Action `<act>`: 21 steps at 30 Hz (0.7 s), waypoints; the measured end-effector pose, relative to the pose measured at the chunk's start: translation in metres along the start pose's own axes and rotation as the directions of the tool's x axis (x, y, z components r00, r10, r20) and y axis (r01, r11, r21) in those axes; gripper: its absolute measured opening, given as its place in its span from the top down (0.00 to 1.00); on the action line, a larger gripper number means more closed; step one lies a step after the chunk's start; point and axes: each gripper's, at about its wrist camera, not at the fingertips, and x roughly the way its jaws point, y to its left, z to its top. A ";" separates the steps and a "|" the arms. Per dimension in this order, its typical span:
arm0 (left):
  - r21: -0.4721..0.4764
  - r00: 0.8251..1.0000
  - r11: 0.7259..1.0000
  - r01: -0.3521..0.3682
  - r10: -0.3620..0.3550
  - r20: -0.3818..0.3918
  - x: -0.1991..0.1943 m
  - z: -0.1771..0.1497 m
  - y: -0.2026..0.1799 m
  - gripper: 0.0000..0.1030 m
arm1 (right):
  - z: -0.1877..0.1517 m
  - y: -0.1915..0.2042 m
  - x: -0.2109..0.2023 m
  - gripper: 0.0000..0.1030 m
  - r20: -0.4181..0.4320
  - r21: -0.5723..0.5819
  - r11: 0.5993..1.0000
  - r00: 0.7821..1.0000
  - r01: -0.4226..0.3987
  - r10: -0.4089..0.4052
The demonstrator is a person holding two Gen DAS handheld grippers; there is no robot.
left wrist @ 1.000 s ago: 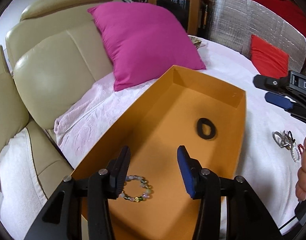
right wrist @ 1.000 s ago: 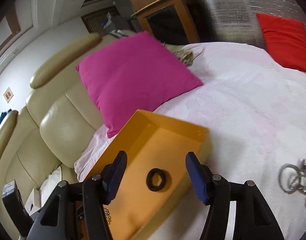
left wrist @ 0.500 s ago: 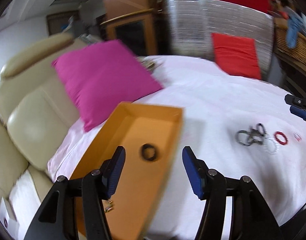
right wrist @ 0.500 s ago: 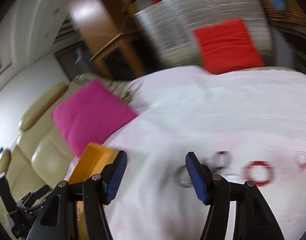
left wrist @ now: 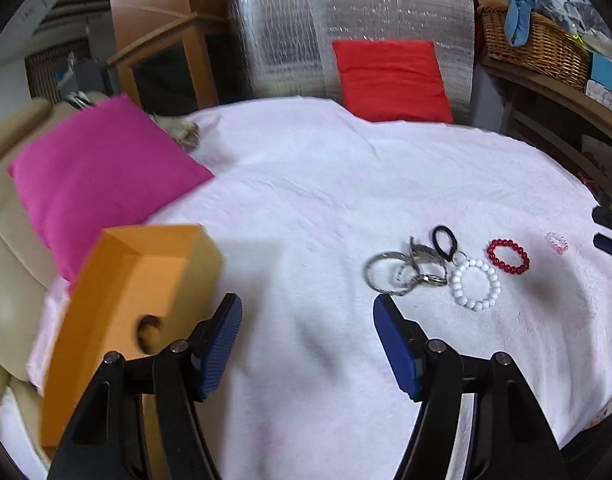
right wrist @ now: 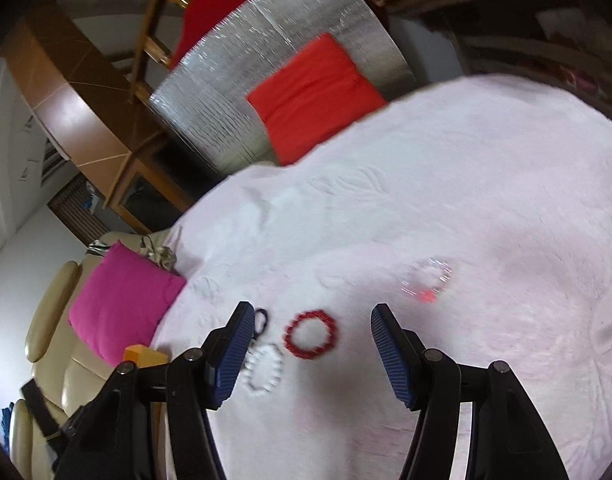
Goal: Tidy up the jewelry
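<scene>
While both views a second ago looked down into the orange box, they have now swung right, across the white bedspread toward the loose jewelry. Left claw hangs over bare cloth, released, nothing between its blue pads; its jaws have just been spreading wider. The box now sits at the lower left of that view, a dark hair tie inside it; the beaded bracelet that lay between the pads before is out of sight. Ahead and to the right lies the pile: silver bangles, a black hair tie touching them, a white bead bracelet just beside, a red bead bracelet next along, and a small clear pink ring apart on the far right.

Right claw is released too, empty, jaws about as wide as before. Where the dark tie in the box sat between its pads earlier, the red bead bracelet now lies on the cloth in that gap, untouched. White beads peek from behind the left pad; the clear ring lies beyond the right pad, blurred. Pink cushion sits far left.
</scene>
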 end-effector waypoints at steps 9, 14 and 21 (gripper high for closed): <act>0.027 0.978 0.978 0.207 -0.206 -0.033 0.043 0.009 -0.042 0.33 | 0.003 -0.025 0.003 0.37 -0.059 0.038 0.999 0.998 0.014 -0.012; 0.026 0.960 0.963 0.270 -0.267 -0.079 0.066 0.017 -0.060 0.33 | 0.003 -0.030 0.009 0.37 -0.087 0.045 0.998 0.996 0.037 -0.033; 0.010 0.942 0.950 0.313 -0.309 -0.130 0.098 0.030 -0.075 0.33 | 0.017 -0.065 -0.001 0.41 -0.032 0.177 0.981 0.996 0.083 -0.078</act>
